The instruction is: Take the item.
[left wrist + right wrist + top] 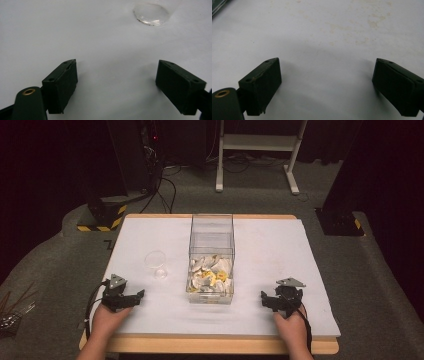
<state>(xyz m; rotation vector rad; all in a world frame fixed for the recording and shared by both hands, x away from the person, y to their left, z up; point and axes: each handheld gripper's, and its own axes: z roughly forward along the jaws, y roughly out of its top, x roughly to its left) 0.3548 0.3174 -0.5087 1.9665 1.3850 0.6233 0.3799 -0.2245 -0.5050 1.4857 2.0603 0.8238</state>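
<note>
A clear plastic box (211, 257) stands in the middle of the white table (265, 245), its near half filled with pale and yellow pieces (210, 275). Left of it lies a clear plastic cup (156, 263) on its side, whose base (151, 14) appears at the top of the left gripper view. My left gripper (131, 298) rests on the table near the front left, jaws wide apart over bare surface. My right gripper (268, 300) rests near the front right, also open with nothing between its jaws (325, 85).
The table's wooden front edge (210, 345) runs just behind my hands. Faint yellowish stains (352, 27) mark the surface ahead of the right gripper. Beyond the table are a white frame (260, 150), cables and black stands on grey carpet.
</note>
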